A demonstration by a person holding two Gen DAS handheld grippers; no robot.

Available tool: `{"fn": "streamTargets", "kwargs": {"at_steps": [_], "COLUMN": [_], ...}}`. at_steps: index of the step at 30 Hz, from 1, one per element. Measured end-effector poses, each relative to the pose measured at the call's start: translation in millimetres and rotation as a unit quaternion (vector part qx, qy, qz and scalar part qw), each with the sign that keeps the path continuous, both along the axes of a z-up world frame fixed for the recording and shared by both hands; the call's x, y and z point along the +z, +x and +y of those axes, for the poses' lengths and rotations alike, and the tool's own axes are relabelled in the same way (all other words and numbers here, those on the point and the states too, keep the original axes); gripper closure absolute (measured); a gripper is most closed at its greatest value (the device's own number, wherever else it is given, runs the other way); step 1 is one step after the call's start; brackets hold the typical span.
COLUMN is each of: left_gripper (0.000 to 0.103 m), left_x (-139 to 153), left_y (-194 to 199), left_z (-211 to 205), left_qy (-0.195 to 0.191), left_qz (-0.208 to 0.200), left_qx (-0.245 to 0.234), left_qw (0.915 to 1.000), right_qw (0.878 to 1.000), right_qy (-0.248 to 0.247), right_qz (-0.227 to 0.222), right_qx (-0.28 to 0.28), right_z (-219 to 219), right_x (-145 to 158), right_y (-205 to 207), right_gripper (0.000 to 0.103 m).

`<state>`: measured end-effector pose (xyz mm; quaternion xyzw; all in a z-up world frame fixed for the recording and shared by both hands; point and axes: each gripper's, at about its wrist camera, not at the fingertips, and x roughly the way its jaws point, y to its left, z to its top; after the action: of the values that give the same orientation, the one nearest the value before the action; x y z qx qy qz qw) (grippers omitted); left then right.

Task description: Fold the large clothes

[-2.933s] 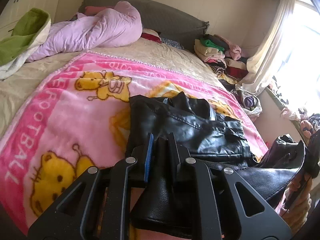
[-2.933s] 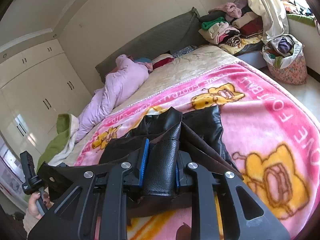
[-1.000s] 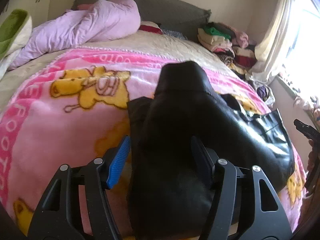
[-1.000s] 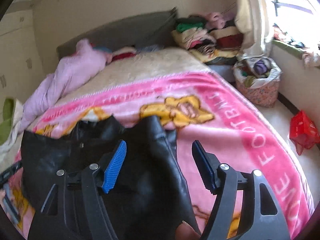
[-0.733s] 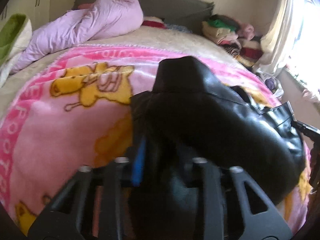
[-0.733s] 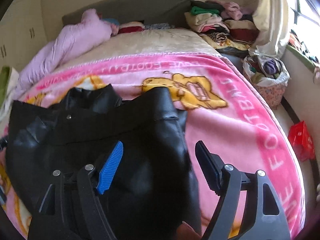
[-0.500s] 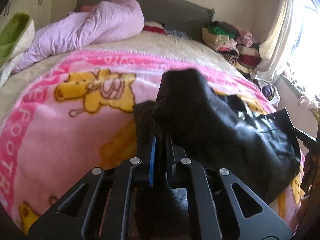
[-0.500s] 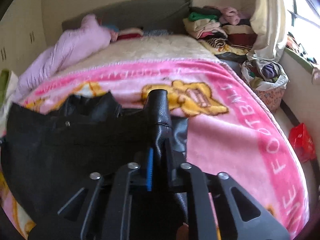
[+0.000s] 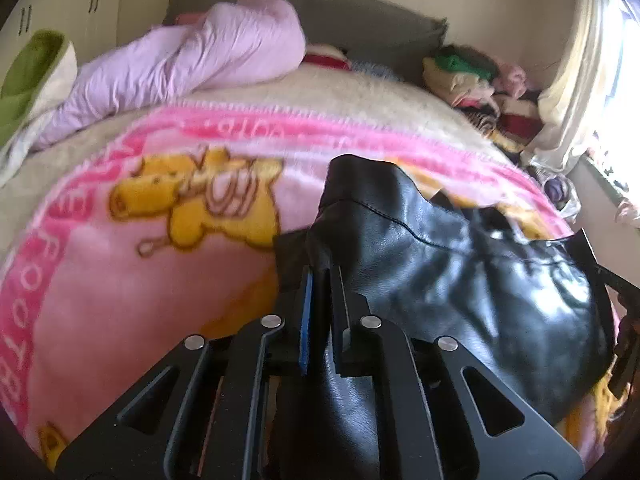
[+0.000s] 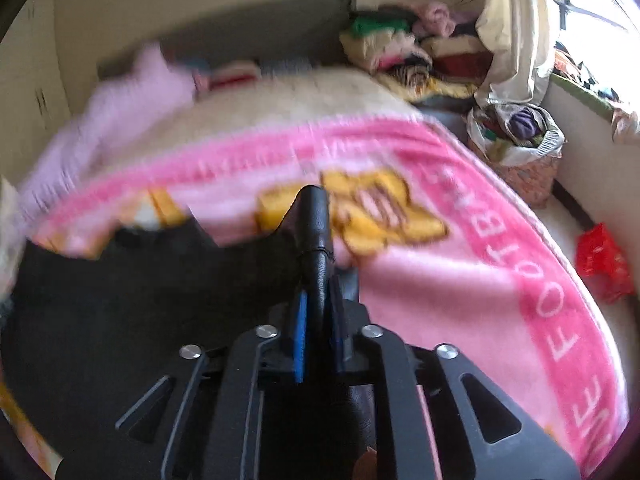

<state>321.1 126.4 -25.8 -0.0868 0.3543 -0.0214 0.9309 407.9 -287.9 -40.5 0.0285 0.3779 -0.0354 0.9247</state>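
At the bottom centre of the left wrist view, the left gripper (image 9: 320,280) is seen with its fingers drawn together and clamped on a fold of the black leather jacket (image 9: 460,272), the blue pad pressed against the material. From that grip the jacket is spread toward the right half of the frame, where it lies crumpled on the pink cartoon blanket (image 9: 120,280), with one rounded fold raised just above the fingertips. At the bottom centre of the right wrist view, the right gripper (image 10: 318,304) is likewise seen gripping the black leather jacket (image 10: 318,232): a narrow upright roll of leather is pinched between the two fingers and stands up beyond the tips. The jaws of the right gripper have just been opening slightly, yet the leather is shown between the pads and in contact with them. The remainder of the jacket is seen as a dark, blurred mass in the lower left of that frame. The blanket is laid over the bed (image 9: 320,92), whose cream cover is exposed beyond the pink border. Farther back, a lilac duvet (image 9: 192,60) is bunched at the upper left of the left wrist view, against a grey headboard (image 9: 360,12). At the upper right, a pile of folded clothes (image 9: 472,76) is stacked beside a pale curtain (image 9: 580,80). In the right wrist view, a basket of laundry (image 10: 520,140) and a red bag (image 10: 604,260) are located on the floor at the right edge.
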Motion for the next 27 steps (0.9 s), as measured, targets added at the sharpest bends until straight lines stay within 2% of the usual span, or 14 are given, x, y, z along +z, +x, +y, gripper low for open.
{"fn": "streamTargets", "kwargs": {"at_steps": [1, 2, 3, 4, 6, 7, 8, 9, 12, 15, 19, 21, 24, 27], "left_gripper": [0.094, 0.091, 0.083, 0.071, 0.059, 0.057, 0.057, 0.057, 0.090, 0.099, 0.101, 0.101, 0.101, 0.100], "left_x": [-3.0, -4.2, -3.5, -2.3, -0.5, 0.2, 0.7, -0.1, -5.6, 1.0, 21.4, 27.5, 19.7, -2.9], "left_y": [1.0, 2.2, 2.5, 3.2, 4.6, 6.0, 6.8, 8.5, 11.2, 11.1, 9.6, 13.3, 22.4, 34.6], "left_z": [0.4, 1.0, 1.9, 1.0, -2.5, -4.3, -8.4, -11.6, -17.7, -16.5, -22.2, -21.1, -16.0, -18.5], "left_qy": [-0.002, -0.007, -0.010, -0.017, -0.020, -0.020, -0.016, -0.008, 0.017, 0.005, 0.020, 0.010, -0.019, -0.003], "left_qz": [0.004, 0.007, 0.007, 0.008, 0.008, 0.007, 0.004, 0.005, 0.009, -0.002, -0.038, -0.046, -0.035, -0.009], "left_qx": [-0.001, -0.005, -0.010, -0.020, -0.027, -0.030, -0.033, -0.033, -0.019, -0.019, -0.013, -0.008, 0.002, 0.006], "left_qw": [1.0000, 0.9999, 0.9999, 0.9996, 0.9994, 0.9993, 0.9993, 0.9994, 0.9996, 0.9998, 0.9990, 0.9989, 0.9992, 0.9999], "right_qw": [1.000, 0.999, 0.999, 0.999, 1.000, 1.000, 1.000, 0.999, 1.000, 0.997, 0.993, 0.994, 0.997, 0.998], "right_qy": [0.010, 0.033, 0.041, 0.039, 0.020, 0.014, 0.012, 0.012, 0.005, 0.056, 0.055, 0.054, 0.046, 0.052], "right_qz": [0.000, -0.001, -0.006, -0.016, -0.014, -0.009, -0.003, 0.001, -0.005, -0.055, -0.100, -0.094, -0.055, -0.019], "right_qx": [0.002, 0.009, 0.011, 0.015, 0.020, 0.023, 0.029, 0.035, 0.029, 0.027, 0.037, 0.033, 0.020, 0.008], "right_z": [-2.2, -5.5, -6.7, -6.6, -2.9, -0.8, 2.2, 3.9, 6.1, -7.9, -7.7, -9.1, -10.2, -12.2], "right_x": [-0.2, 0.9, 1.2, 3.4, 2.3, 0.2, -2.8, -4.8, -4.5, 13.8, 38.3, 38.6, 18.3, -5.8], "right_y": [0.5, 0.9, 0.6, 1.7, 7.1, 11.6, 15.7, 17.4, 14.0, 1.0, -3.5, 5.5, 21.2, 28.4], "right_gripper": [0.067, 0.043, 0.032, 0.032, 0.032, 0.032, 0.038, 0.058, 0.088, 0.092, 0.093, 0.093, 0.093, 0.091]}}
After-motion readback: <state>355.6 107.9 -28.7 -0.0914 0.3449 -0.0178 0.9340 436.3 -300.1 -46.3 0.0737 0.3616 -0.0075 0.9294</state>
